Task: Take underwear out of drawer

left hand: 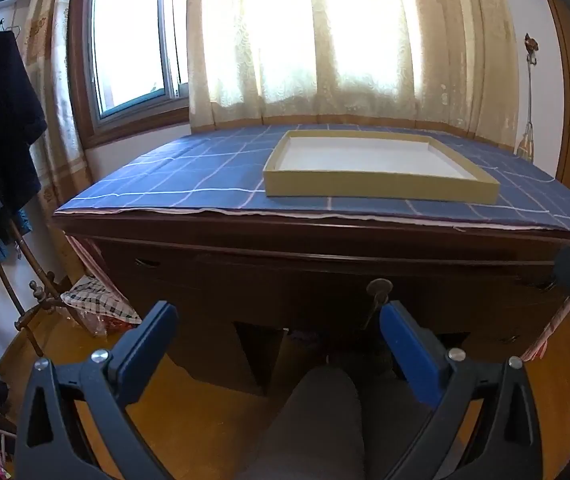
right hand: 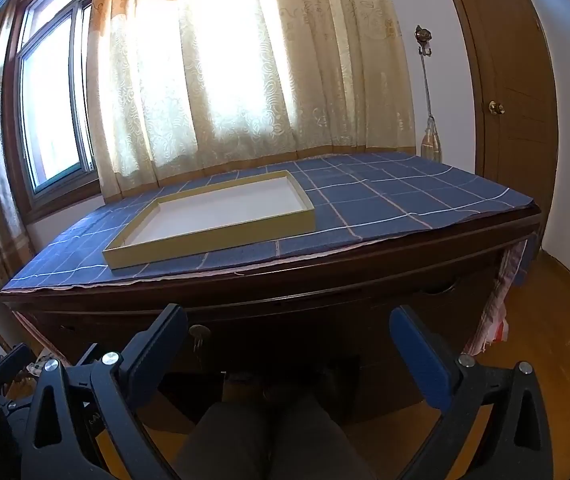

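The dark brown wooden desk, spread with a blue checked cloth, carries a shallow yellow-rimmed cardboard tray, empty. Below its edge the centre drawer looks shut, so the underwear is hidden, presumably inside. Its small round metal knob sits just beyond the left tongs. Both left and right tongs gape wide, holding nothing. Best to centre one pair on the knob, pinch firmly, and pull straight back.
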